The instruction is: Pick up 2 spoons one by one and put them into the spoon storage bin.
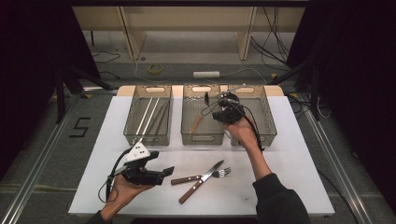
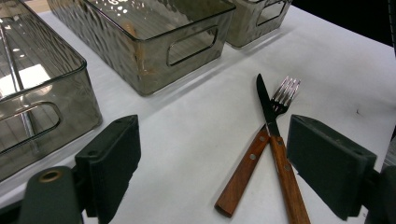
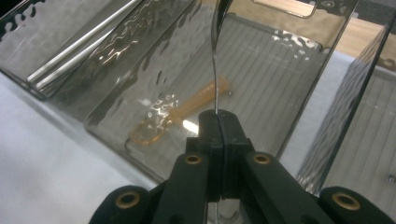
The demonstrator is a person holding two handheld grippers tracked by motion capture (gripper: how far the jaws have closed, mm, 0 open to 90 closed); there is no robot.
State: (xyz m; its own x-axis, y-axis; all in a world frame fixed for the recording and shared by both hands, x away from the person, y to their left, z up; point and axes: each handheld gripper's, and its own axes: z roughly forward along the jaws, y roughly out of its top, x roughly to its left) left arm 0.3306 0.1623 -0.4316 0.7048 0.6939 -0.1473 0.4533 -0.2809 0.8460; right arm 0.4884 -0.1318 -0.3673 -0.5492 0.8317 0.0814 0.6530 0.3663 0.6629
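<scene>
My right gripper (image 1: 218, 110) (image 3: 218, 125) hangs over the middle clear bin (image 1: 202, 138) (image 3: 299, 88), shut on the thin handle of a metal spoon (image 1: 206, 98) (image 3: 215, 60) that points up and away from it. A wooden-handled utensil (image 1: 196, 123) (image 3: 187, 111) lies on that bin's floor. My left gripper (image 1: 166, 173) (image 2: 212, 158) rests low at the front left with its jaws open and nothing between them. Just beyond it, a knife (image 1: 211, 170) (image 2: 267, 105) and a fork (image 1: 222, 173) (image 2: 285, 91) with wooden handles lie crossed on the white table (image 1: 289, 177).
Three clear bins stand side by side across the back of the table. The left bin (image 1: 144, 138) (image 2: 70, 88) holds long thin metal rods (image 1: 150, 114). The right bin (image 1: 268, 126) sits behind my right hand. Cables and a power strip lie on the floor beyond.
</scene>
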